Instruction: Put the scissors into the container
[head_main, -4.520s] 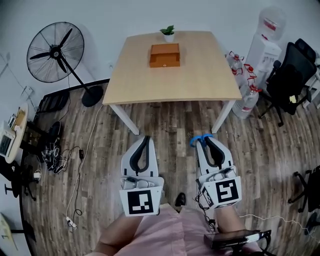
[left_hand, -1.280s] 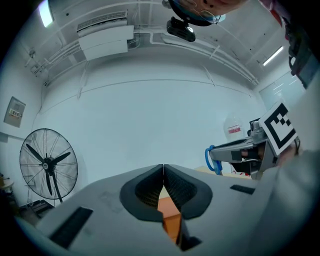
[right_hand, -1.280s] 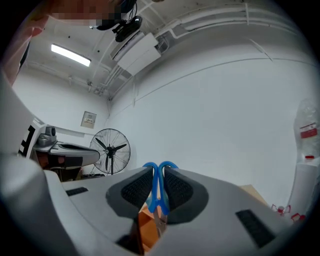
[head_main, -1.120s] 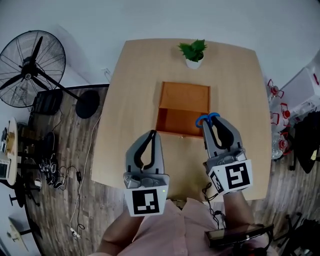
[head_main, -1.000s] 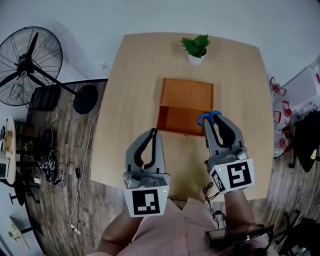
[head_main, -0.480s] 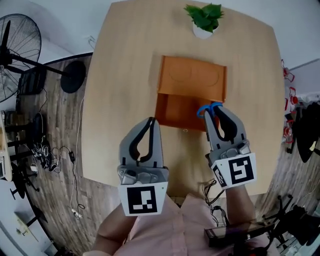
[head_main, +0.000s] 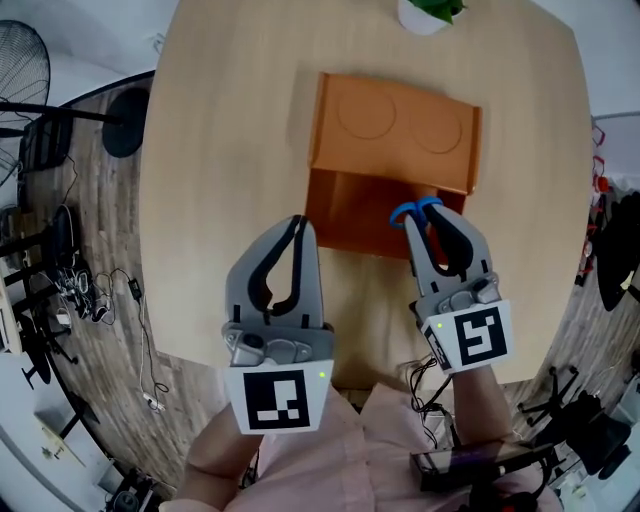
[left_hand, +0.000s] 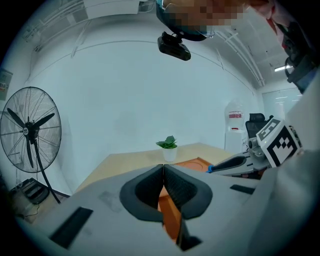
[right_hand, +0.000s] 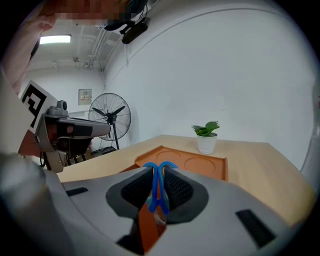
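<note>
The scissors (head_main: 406, 214) show only their blue handle loops, pinched between the jaws of my right gripper (head_main: 428, 217). In the right gripper view the blue loops (right_hand: 159, 186) stand upright between the black pads. The orange wooden container (head_main: 396, 128) lies on the table, its top marked by two round recesses and its open compartment (head_main: 355, 212) facing me. My right gripper's tip hovers over that compartment's right part. My left gripper (head_main: 299, 224) is shut with nothing in it, its tip at the compartment's left front corner. The scissors' blades are hidden.
The container rests on a light wooden table (head_main: 220, 150). A small potted plant (right_hand: 206, 136) stands behind the container. A floor fan (left_hand: 29, 130) and cables are on the wooden floor to the left; an office chair (head_main: 612, 250) is at the right.
The view has closed in on the table. Both grippers have come forward over it, and the right one with the scissors now hangs over the container's open compartment.
</note>
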